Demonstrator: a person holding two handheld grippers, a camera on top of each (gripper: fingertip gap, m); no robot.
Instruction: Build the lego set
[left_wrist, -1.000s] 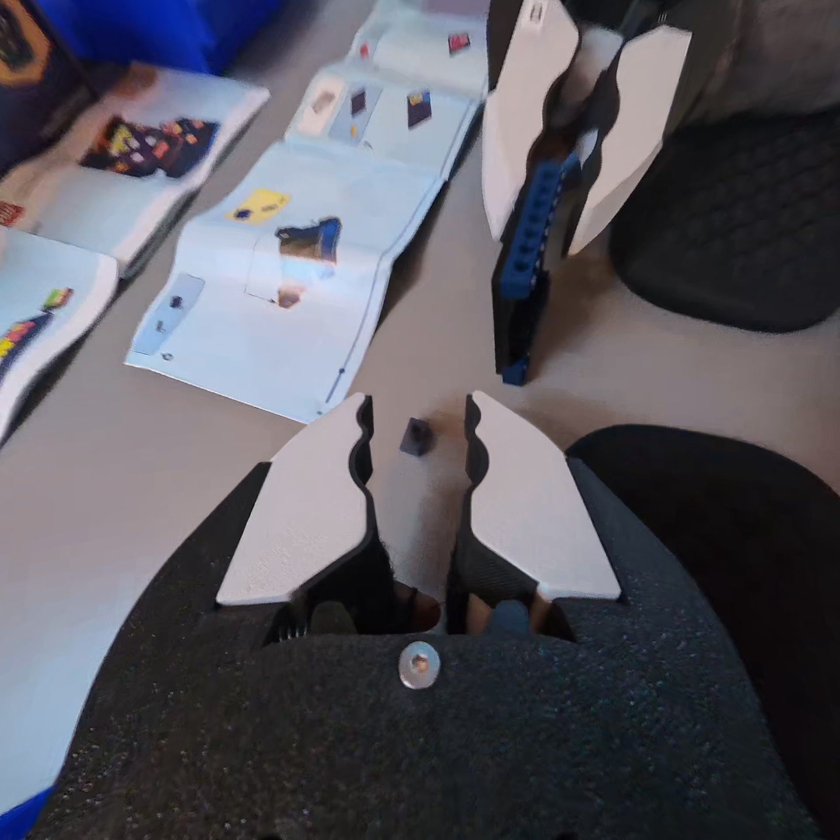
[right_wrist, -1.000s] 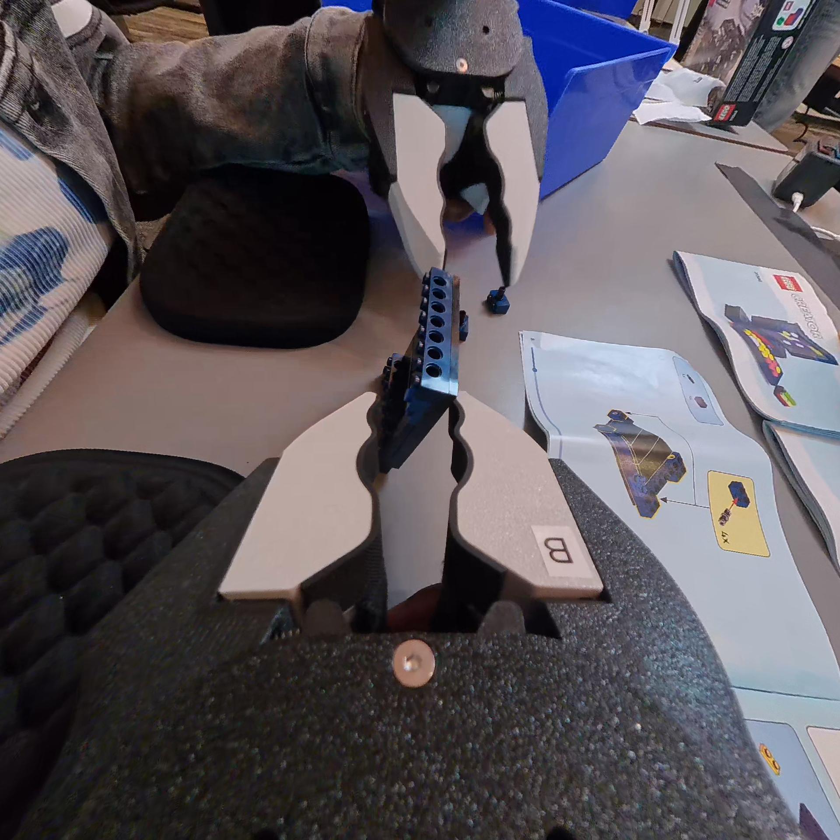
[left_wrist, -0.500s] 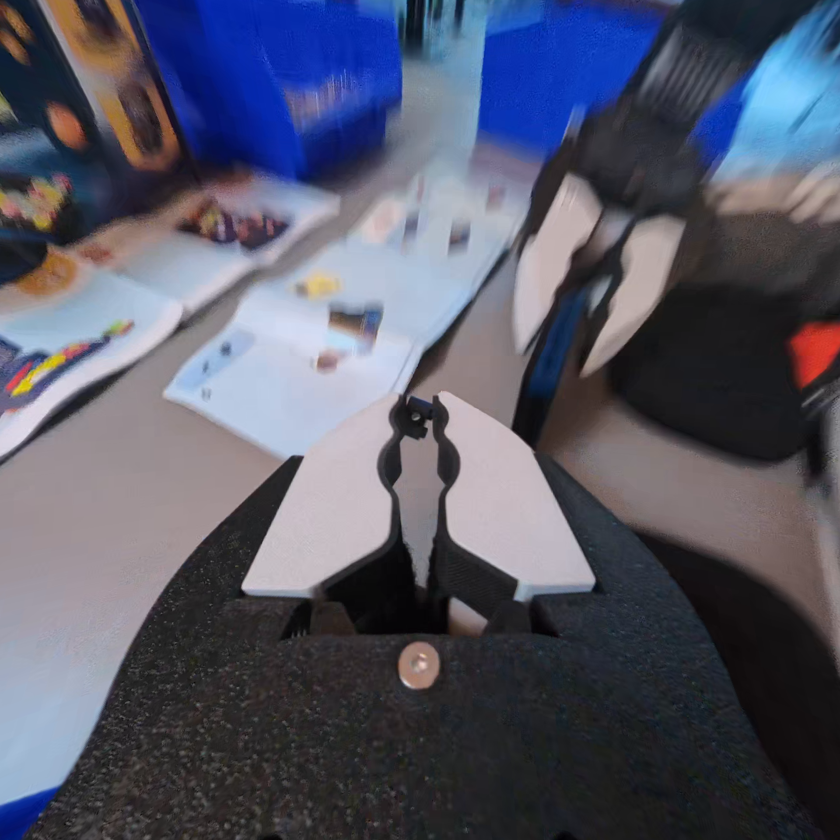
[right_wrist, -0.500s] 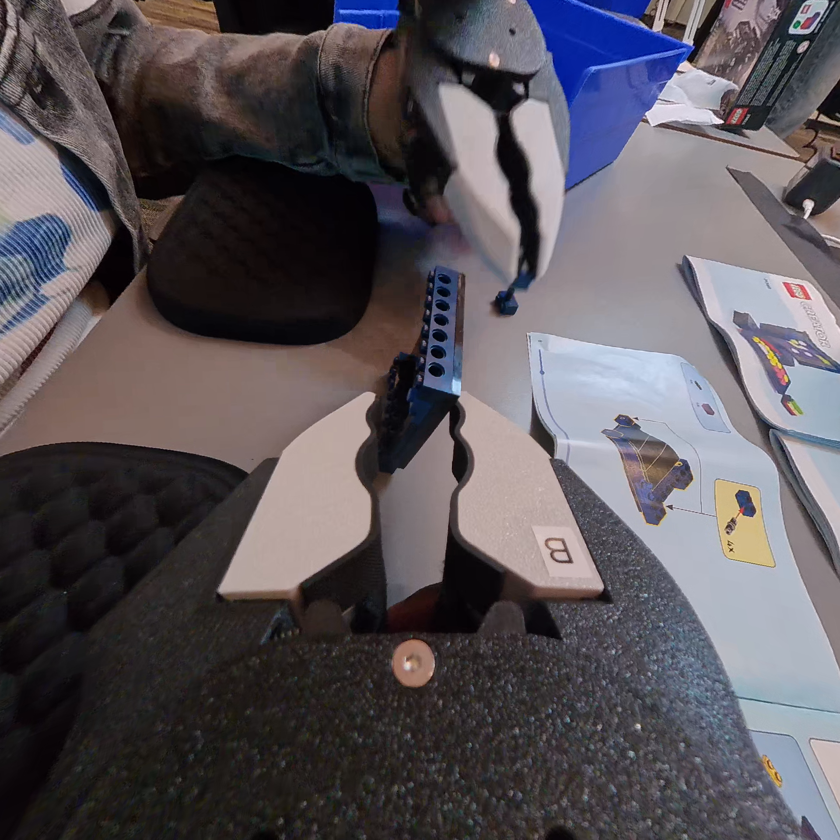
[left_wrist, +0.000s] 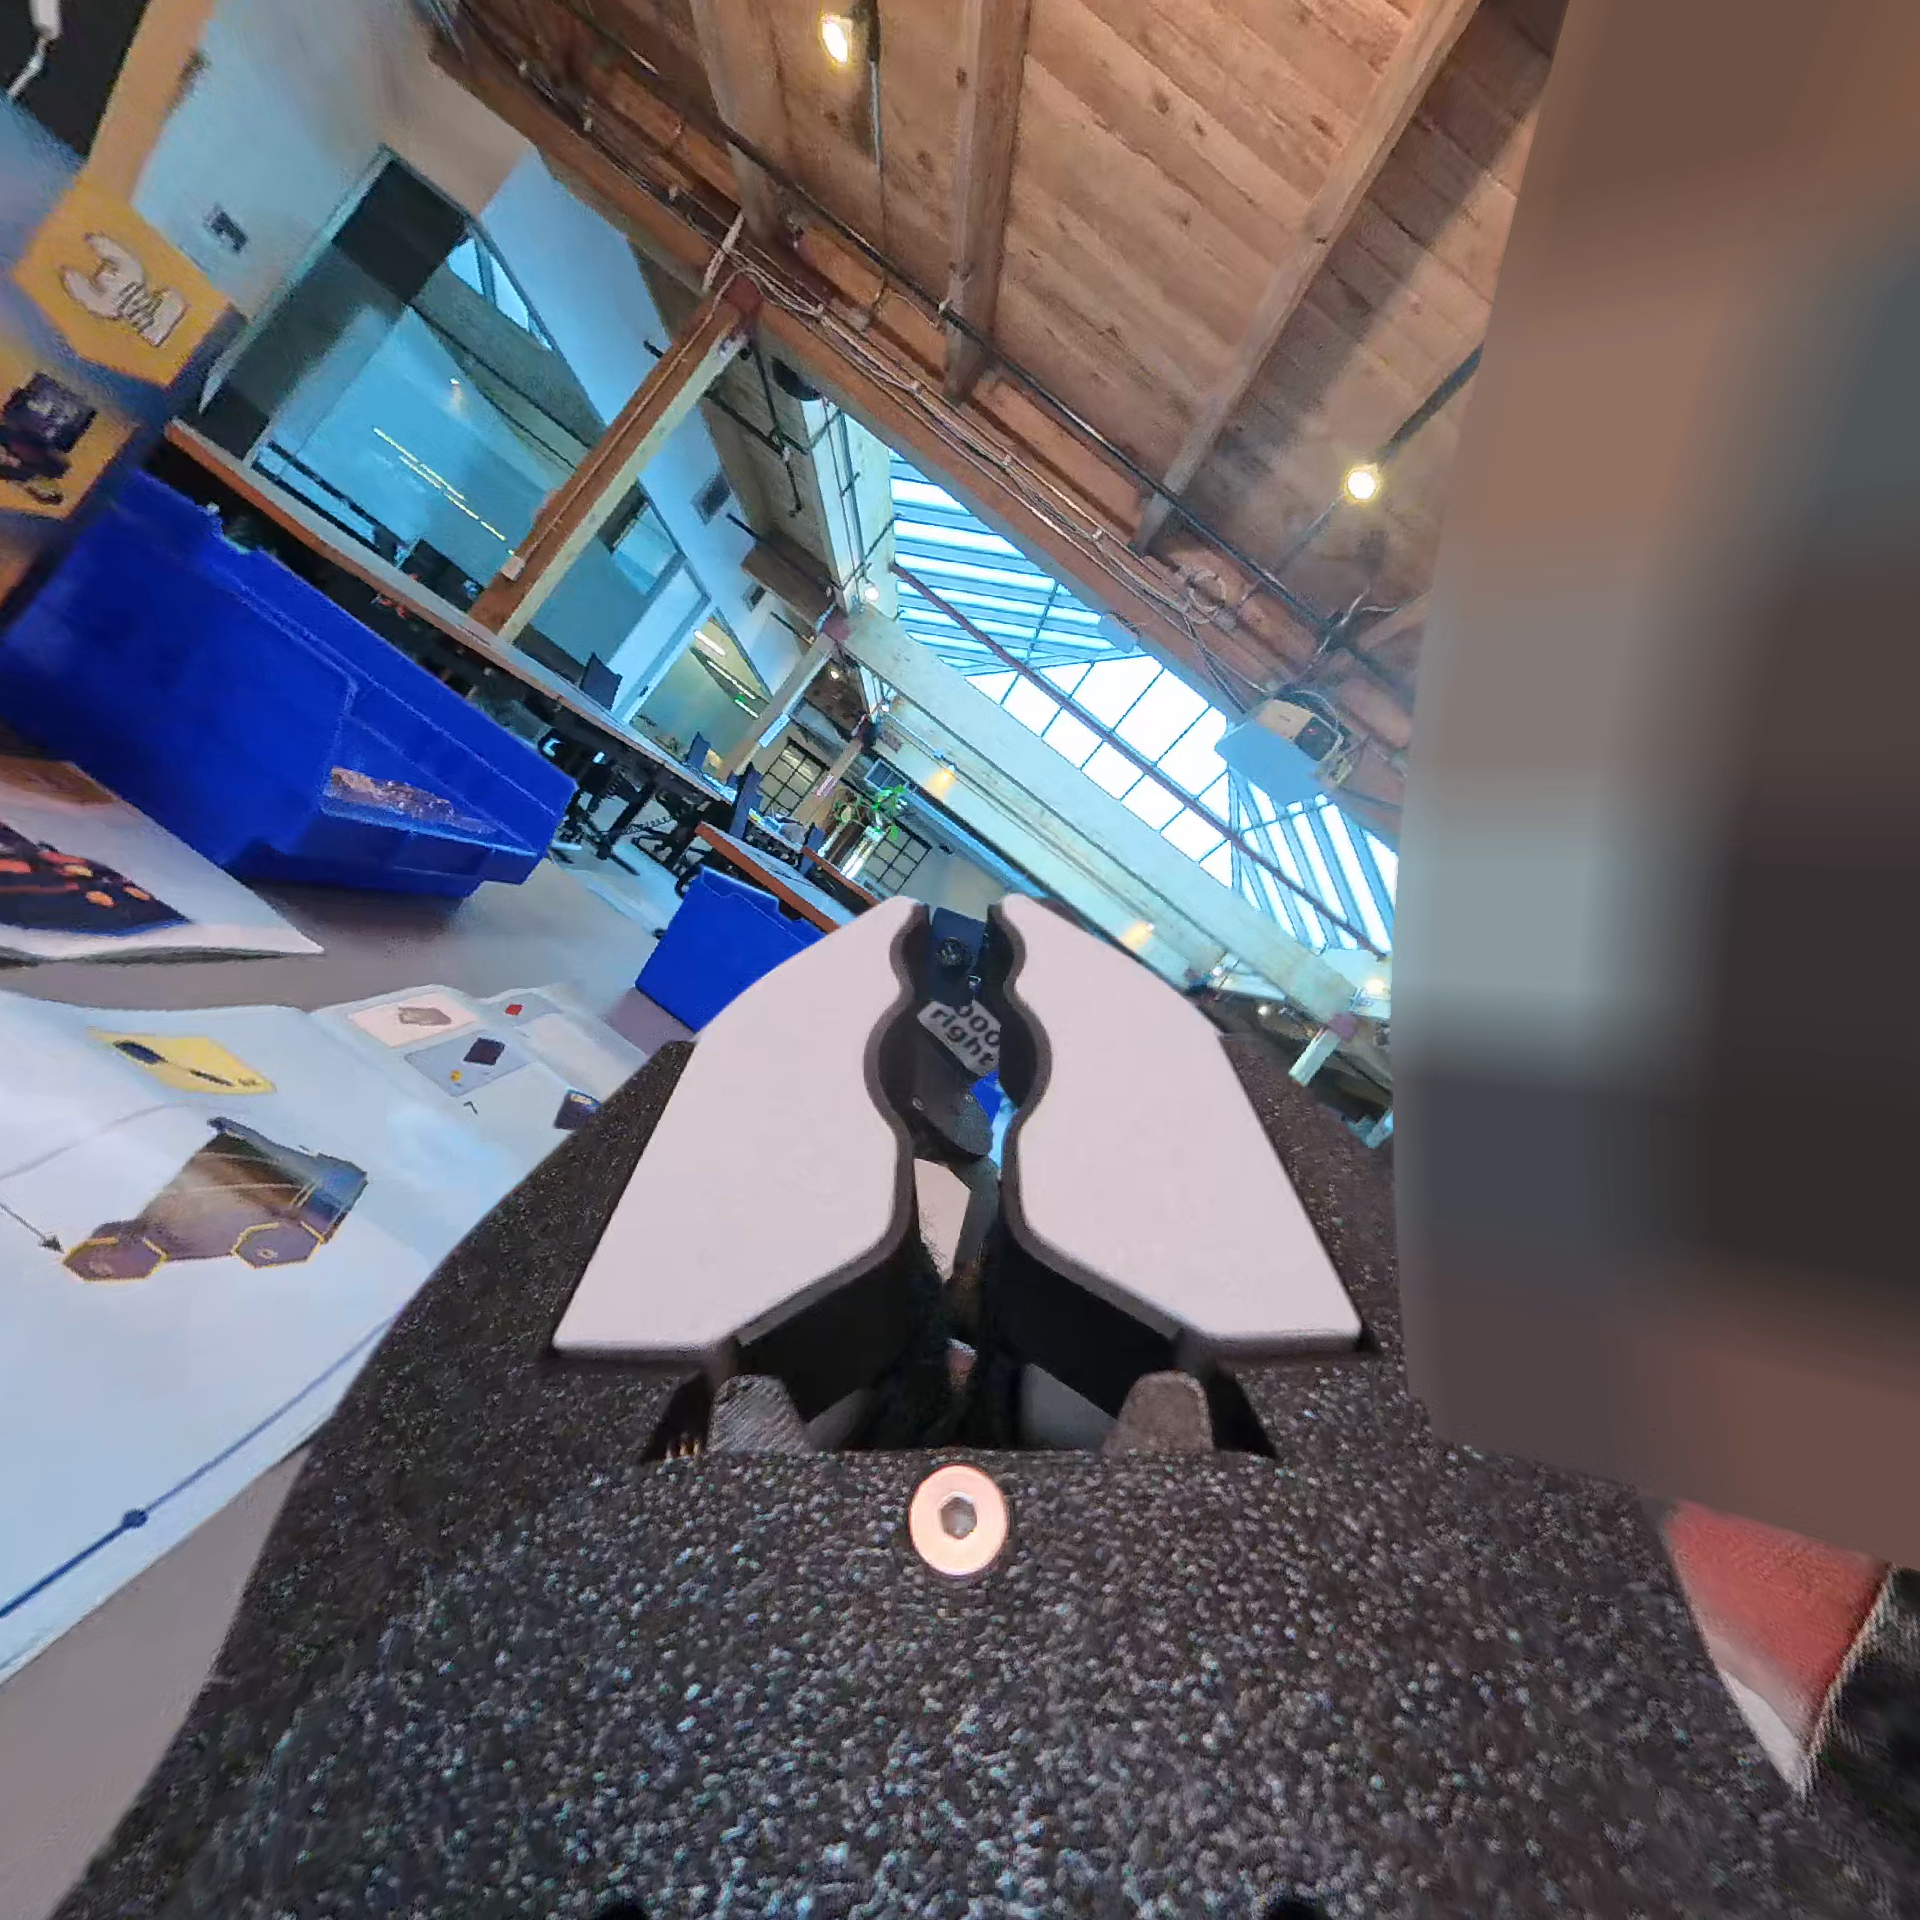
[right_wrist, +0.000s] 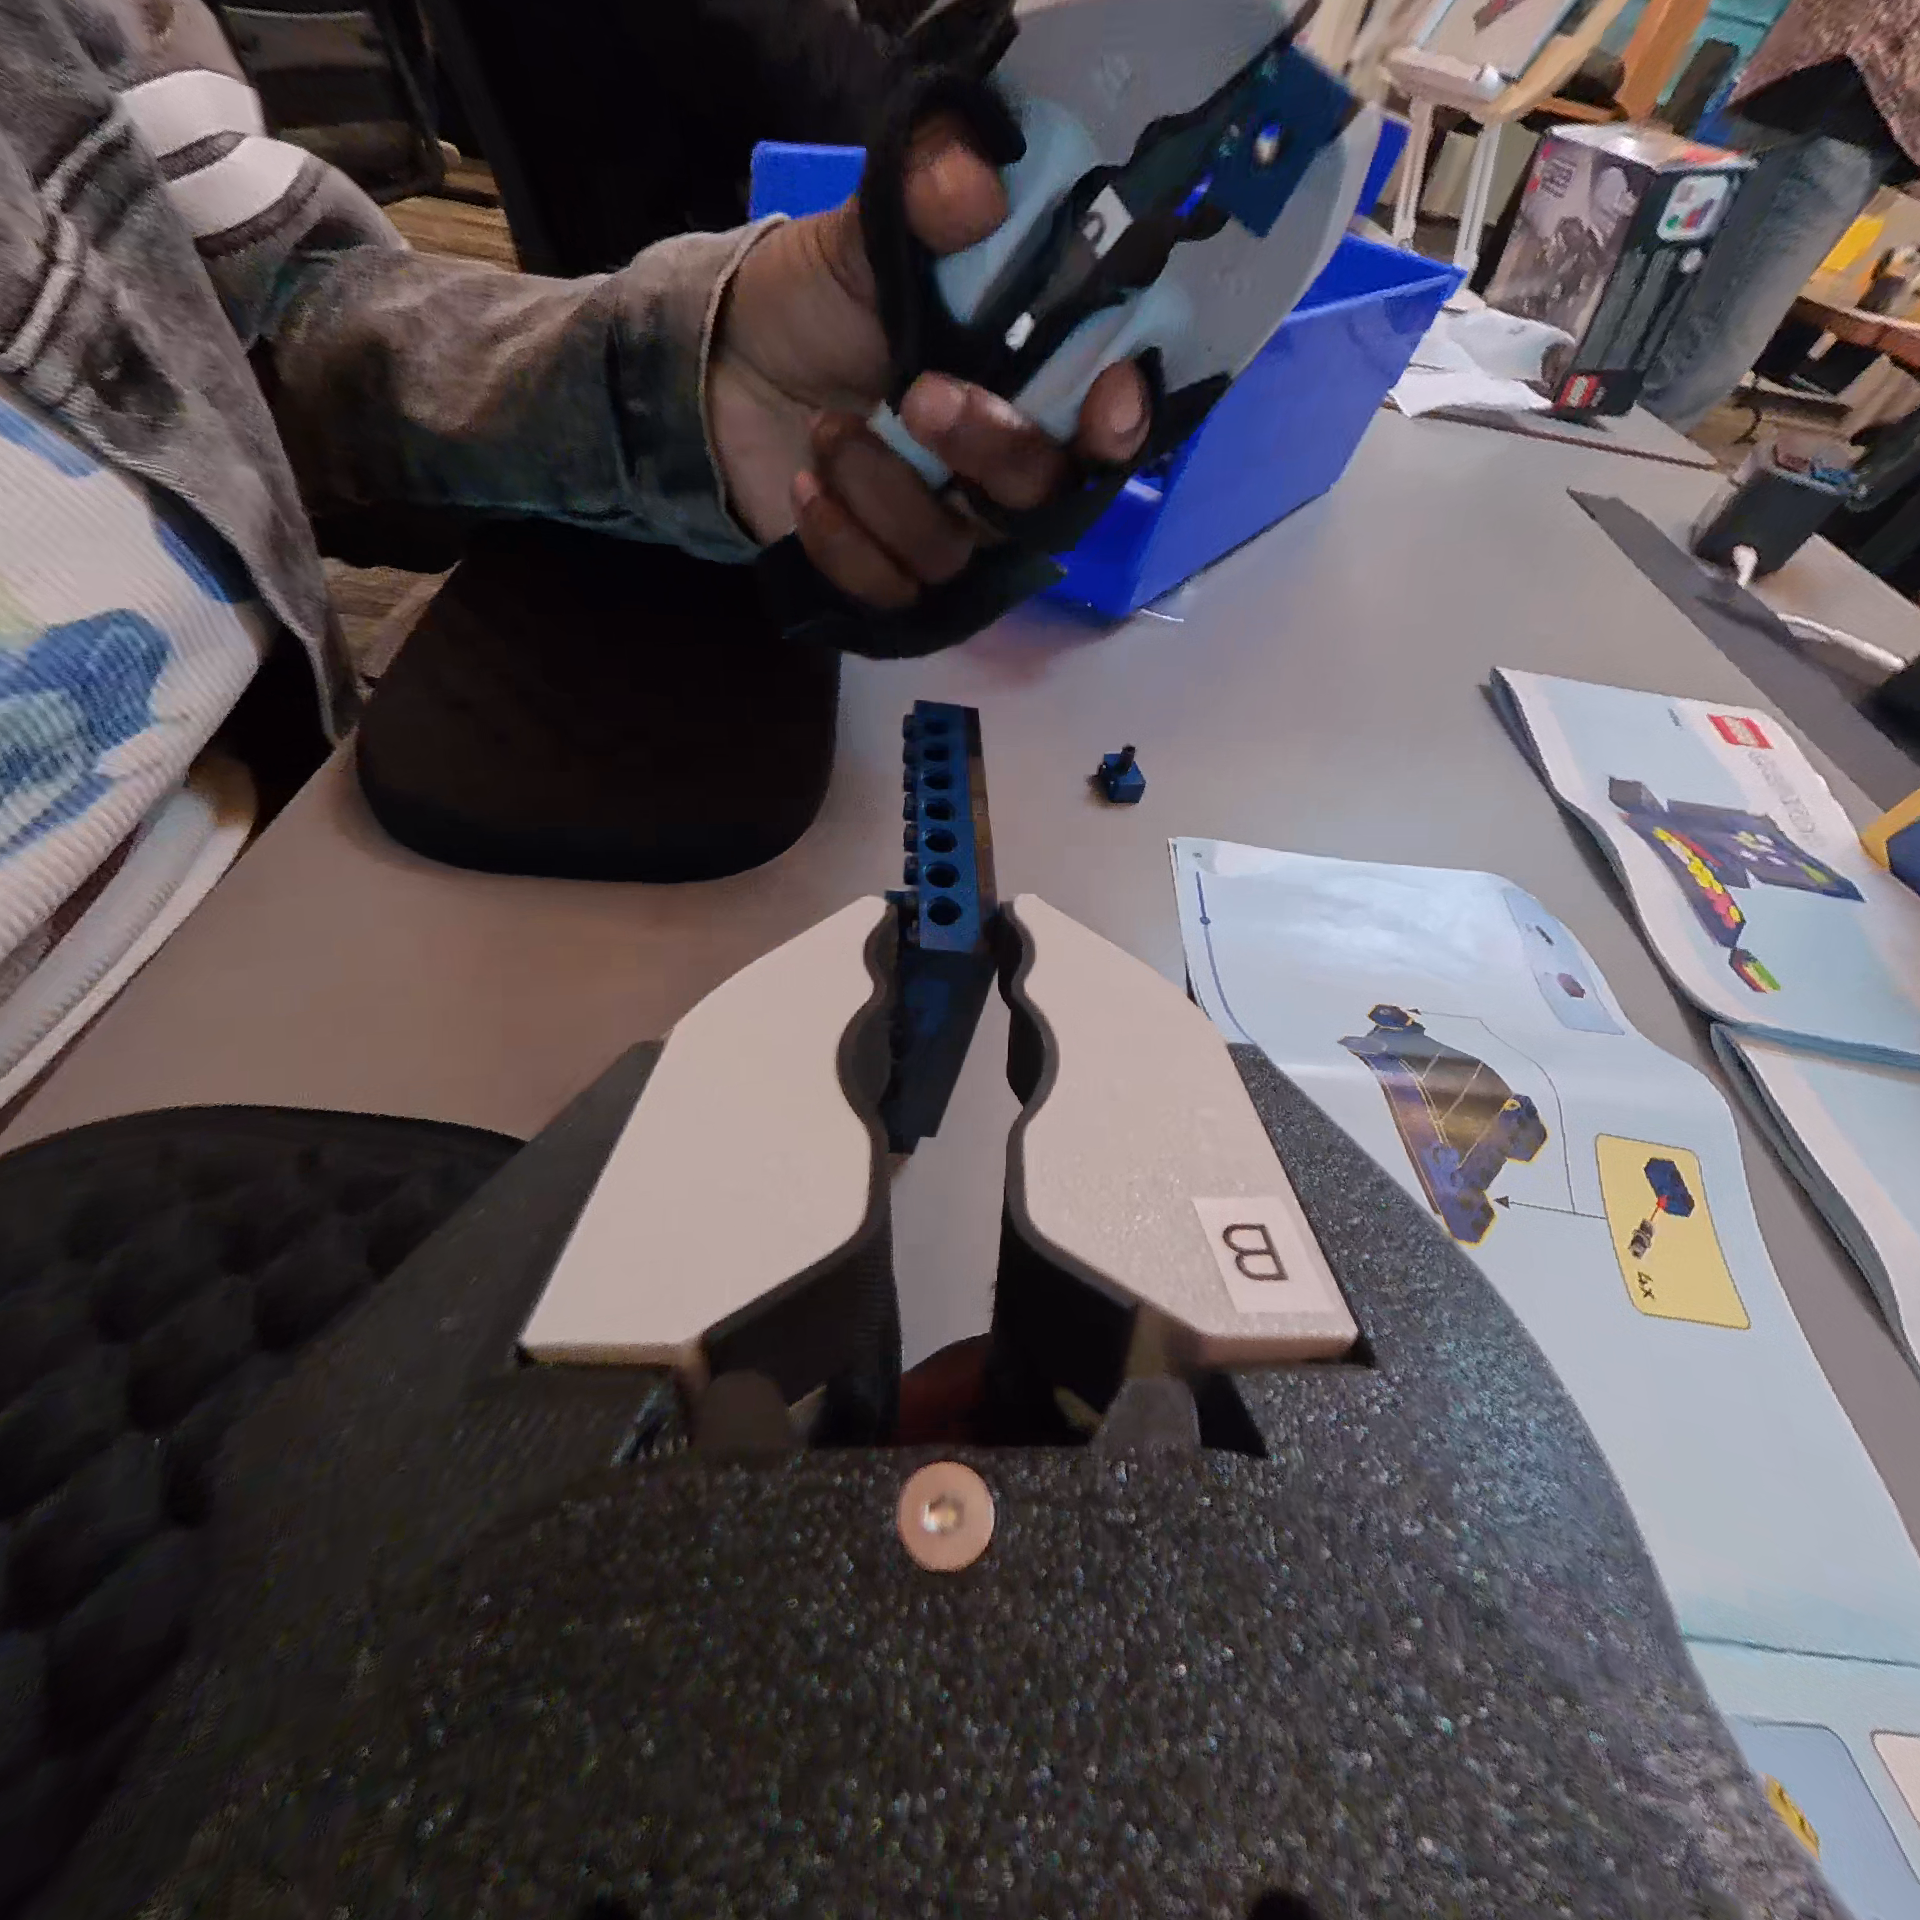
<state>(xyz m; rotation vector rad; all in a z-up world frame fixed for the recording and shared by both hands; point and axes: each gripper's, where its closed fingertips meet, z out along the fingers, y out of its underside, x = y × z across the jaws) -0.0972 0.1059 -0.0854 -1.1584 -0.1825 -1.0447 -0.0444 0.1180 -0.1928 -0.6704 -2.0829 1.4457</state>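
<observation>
In your left wrist view the left gripper is tipped up toward a timber ceiling, and its fingers are nearly together, clamped on a small dark blue brick piece right at the tips; a labelled black part shows in the hollow behind it. To the left, on the grey table, lie open instruction booklets and farther off a blue bin. The little piece looks light, hard and smooth, so I judge it could twist or pop out of such a shallow tip hold; take it on its flat sides. In your right wrist view the right gripper has its fingers pressed on the near end of a long dark blue beam with a row of holes, part of a darker stacked assembly. Its long axis runs straight away from you, the far end pointing toward the black pad and your left hand, which holds the other gripper high above the table, its blue piece showing at the tips. A second small blue piece with a peg rests on the table just right of the beam's far end, well apart from either gripper. The beam should handle as stiff and light, though held at one end it may lever.
</observation>
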